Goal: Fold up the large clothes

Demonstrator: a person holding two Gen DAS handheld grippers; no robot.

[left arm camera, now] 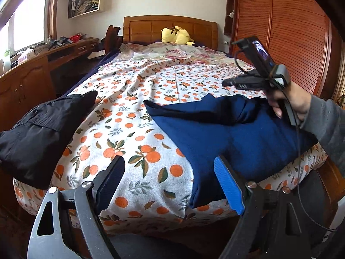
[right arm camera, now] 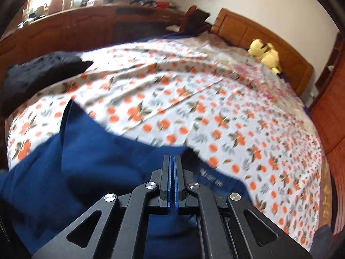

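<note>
Only the left view shows the black garment [left arm camera: 41, 133] beside the blue garment [left arm camera: 237, 142].

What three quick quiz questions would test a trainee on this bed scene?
1. True or false: the left gripper is open.
2. Which lies nearer the wooden headboard: A) yellow plush toy, B) navy blue garment, C) black garment?
3. Fill in: the right gripper hovers with jaws together over the ___ garment.

Key: 1 true; 2 A; 3 navy blue. Whether the right gripper pinches any cloth cannot be told.
</note>
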